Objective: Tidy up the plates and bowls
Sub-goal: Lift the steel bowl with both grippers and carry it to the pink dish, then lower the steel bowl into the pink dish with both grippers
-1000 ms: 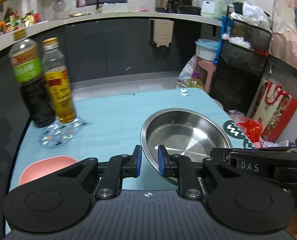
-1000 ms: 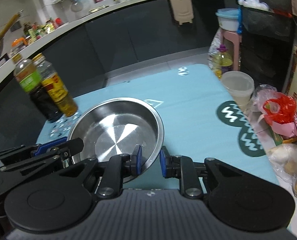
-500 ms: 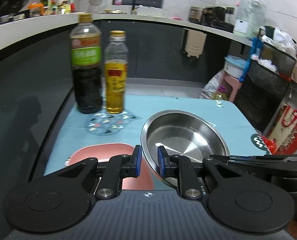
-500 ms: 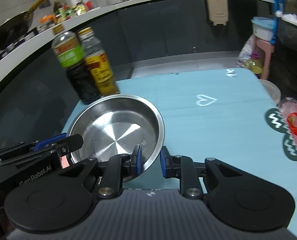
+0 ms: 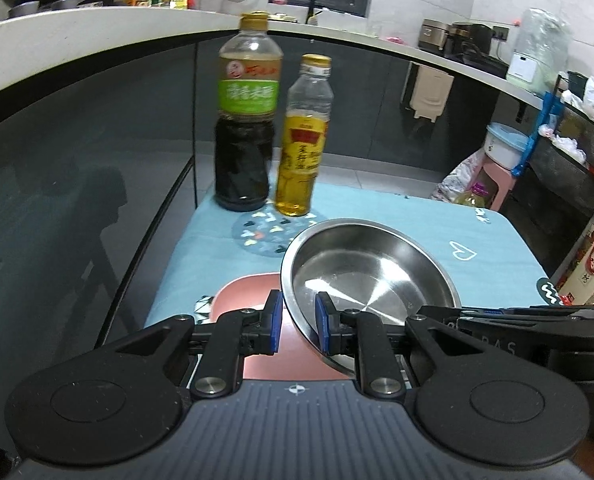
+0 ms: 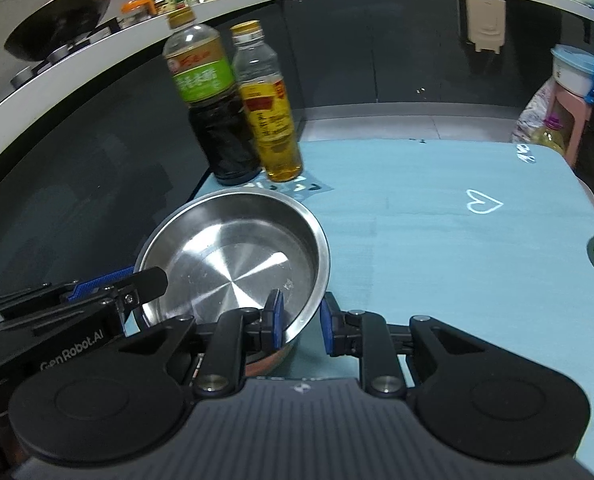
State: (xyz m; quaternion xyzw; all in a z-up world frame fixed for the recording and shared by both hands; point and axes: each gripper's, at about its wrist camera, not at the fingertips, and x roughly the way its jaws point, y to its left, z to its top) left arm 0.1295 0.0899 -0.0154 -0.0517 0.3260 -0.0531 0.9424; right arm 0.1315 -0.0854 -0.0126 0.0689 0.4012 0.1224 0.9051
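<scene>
Shiny round steel bowl [image 5: 371,276], shallow, empty, rim gripped by 2 tools

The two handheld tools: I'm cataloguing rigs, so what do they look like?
Both match: the left tool and the right tool have black linkage arms, round black discs, silver pivot bolts, blue pads on the fingers and a ribbed grey base. White lettering on the left tool's side, seen from the right wrist, reads GenRobot.AI.

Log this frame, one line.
left hand-held gripper: shut on steel bowl rim | right hand-held gripper: same | bowl above pink plate
</scene>
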